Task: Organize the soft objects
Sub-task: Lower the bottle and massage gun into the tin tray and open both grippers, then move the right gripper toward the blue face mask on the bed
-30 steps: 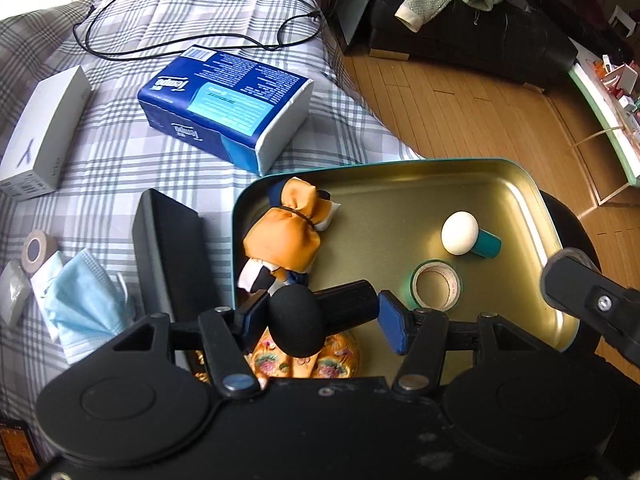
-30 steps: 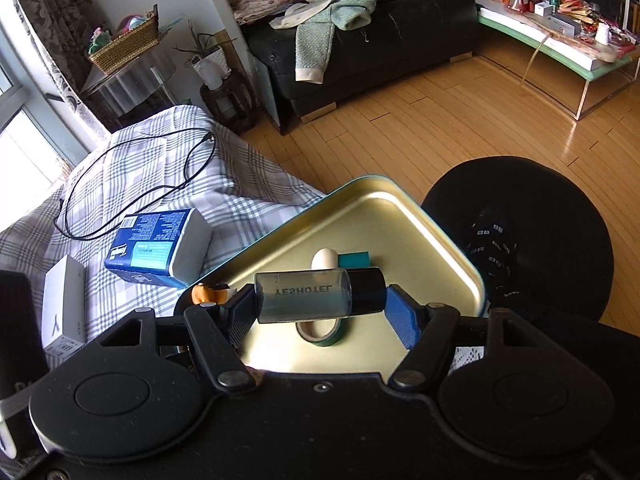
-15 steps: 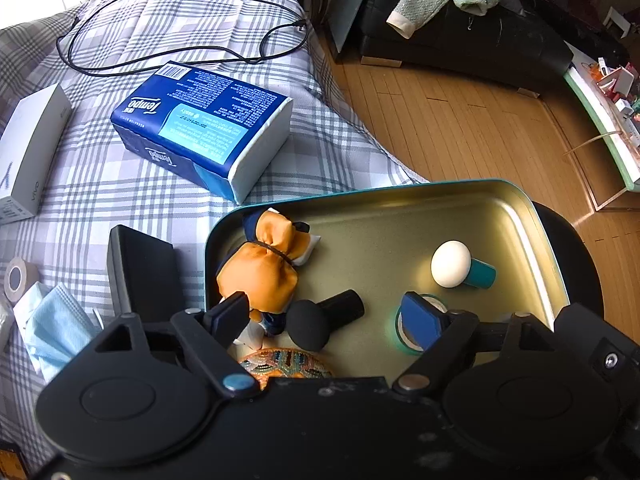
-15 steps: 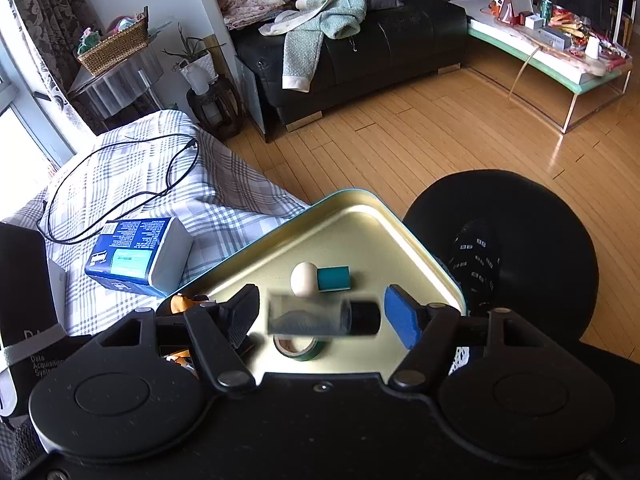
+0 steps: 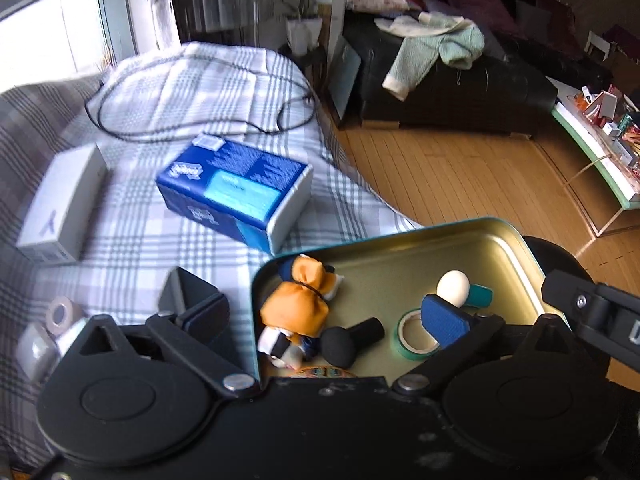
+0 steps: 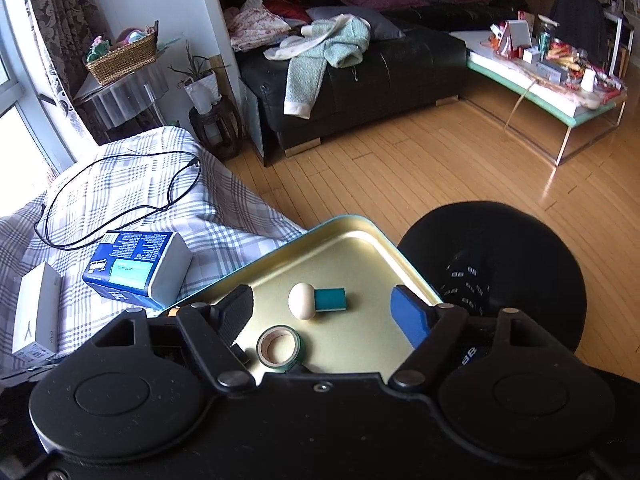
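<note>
A gold tray with a teal rim [image 5: 516,248] holds an orange stuffed toy [image 5: 296,308], a black sponge puff [image 5: 348,344], a green tape roll [image 5: 416,336] and a white-and-teal puff [image 5: 460,288]. My left gripper [image 5: 324,316] hovers above the tray's near left corner. Its jaws are opening wide and touch nothing; the black puff lies loose below. My right gripper [image 6: 324,316] hangs over the tray [image 6: 352,224], jaws opening, with nothing between the pads. Under it lie the white-and-teal puff [image 6: 316,300] and the tape roll [image 6: 278,346].
The tray sits on a checked cover with a blue tissue pack [image 5: 236,192], a white box [image 5: 60,204], a black cable [image 5: 200,128] and a beige tape roll [image 5: 60,314]. A round black stool [image 6: 500,272] stands right of the tray. Wooden floor and a black sofa lie beyond.
The left gripper opened, dropped the black puff into the tray and rose. The right gripper released the grey bottle, which is gone from view, and its jaws spread wider.
</note>
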Available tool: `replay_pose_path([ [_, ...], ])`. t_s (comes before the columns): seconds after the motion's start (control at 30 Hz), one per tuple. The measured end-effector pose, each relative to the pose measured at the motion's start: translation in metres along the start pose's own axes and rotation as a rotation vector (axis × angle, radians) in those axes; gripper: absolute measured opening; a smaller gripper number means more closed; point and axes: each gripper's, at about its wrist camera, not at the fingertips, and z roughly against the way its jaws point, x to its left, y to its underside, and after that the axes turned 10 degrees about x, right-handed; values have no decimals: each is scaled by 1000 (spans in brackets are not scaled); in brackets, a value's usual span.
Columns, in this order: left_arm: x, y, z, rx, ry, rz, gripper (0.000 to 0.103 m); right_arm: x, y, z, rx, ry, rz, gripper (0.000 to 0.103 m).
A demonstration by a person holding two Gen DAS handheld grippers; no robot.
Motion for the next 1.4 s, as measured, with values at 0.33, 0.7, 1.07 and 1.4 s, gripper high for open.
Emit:
replay_pose_path([
  [0.33,4,28,43,-84,-49,-63,103,0,10,12,-125,67,-98,80],
  [0.7,45,65,62,-57,4,120,103,9,15,7,-25,8,-12,79],
  [1.07,103,105,74,-33,-168,200,102,48,41,13,18,-52,217,79],
  [1.4,160,136,67,73,-167,346,103,98,85,3,149,-133,443,79],
])
